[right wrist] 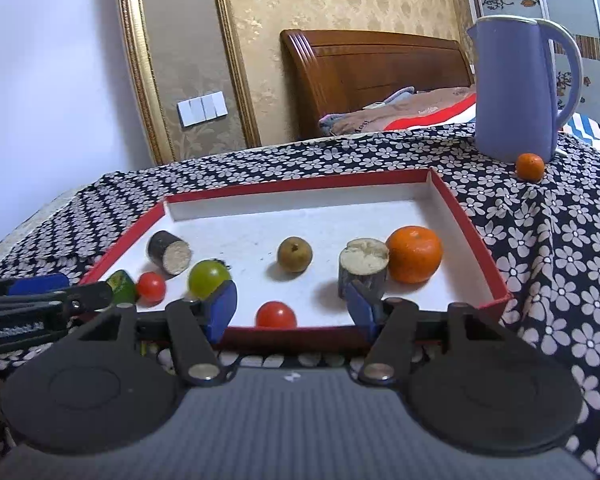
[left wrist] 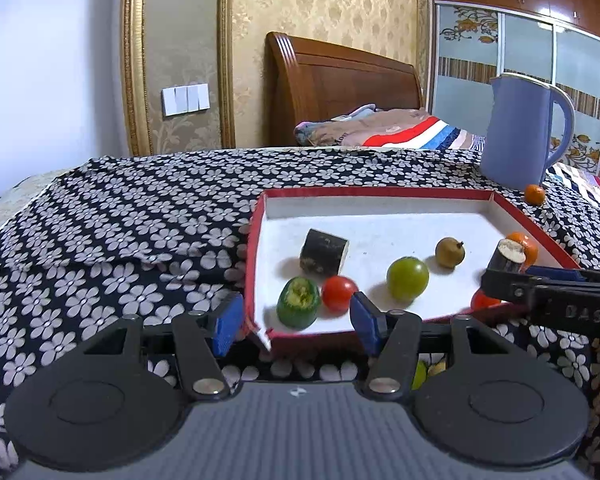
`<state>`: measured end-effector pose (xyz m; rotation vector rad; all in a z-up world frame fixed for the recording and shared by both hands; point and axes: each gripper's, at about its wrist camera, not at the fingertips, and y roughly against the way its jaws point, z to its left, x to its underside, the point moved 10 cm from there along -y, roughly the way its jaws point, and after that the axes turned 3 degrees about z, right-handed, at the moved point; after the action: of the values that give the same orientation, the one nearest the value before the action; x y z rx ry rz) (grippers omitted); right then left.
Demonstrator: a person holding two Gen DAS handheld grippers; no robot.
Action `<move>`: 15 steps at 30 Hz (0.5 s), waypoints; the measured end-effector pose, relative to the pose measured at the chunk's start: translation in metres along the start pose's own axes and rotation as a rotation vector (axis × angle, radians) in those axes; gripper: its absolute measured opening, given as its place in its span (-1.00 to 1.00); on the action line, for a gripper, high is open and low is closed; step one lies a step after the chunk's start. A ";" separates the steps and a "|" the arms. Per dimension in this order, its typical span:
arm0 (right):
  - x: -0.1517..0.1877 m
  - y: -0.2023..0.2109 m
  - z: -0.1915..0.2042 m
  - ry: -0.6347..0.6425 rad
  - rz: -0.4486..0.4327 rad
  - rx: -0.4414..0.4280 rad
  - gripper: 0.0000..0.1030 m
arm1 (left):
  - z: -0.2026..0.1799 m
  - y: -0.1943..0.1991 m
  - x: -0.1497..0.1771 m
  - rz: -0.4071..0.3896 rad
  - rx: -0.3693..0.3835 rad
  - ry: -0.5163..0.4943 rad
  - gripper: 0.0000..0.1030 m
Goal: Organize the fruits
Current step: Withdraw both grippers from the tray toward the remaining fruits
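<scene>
A red-rimmed white tray holds a green cut fruit, two red tomatoes, a green tomato, a brown fruit, an orange and two dark cane pieces. My left gripper is open and empty at the tray's near-left corner. My right gripper is open and empty over the tray's near edge, around a red tomato.
A blue jug stands at the back right on the flowered cloth, with a small orange beside it. A bed with bedding lies behind.
</scene>
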<state>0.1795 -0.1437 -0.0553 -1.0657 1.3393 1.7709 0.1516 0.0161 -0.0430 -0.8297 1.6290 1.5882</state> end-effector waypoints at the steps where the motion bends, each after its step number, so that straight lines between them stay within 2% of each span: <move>1: 0.001 0.003 0.003 0.012 0.006 -0.007 0.26 | 0.001 0.002 0.002 0.001 0.000 0.001 0.13; 4: 0.008 0.016 0.017 0.113 0.007 0.006 0.30 | 0.005 0.006 0.004 -0.005 -0.015 0.002 0.13; 7: 0.020 0.019 0.035 0.158 0.059 -0.069 0.27 | 0.007 0.007 0.004 -0.010 -0.018 0.013 0.14; 9: 0.025 0.020 0.042 0.200 0.067 -0.078 0.25 | 0.009 0.007 0.004 -0.007 -0.020 0.022 0.21; 15: 0.034 0.019 0.057 0.252 0.102 -0.123 0.06 | 0.012 0.009 0.003 -0.015 -0.022 0.032 0.26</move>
<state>0.1361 -0.0925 -0.0701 -1.3456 1.4715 1.8611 0.1433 0.0282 -0.0404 -0.8813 1.6260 1.5929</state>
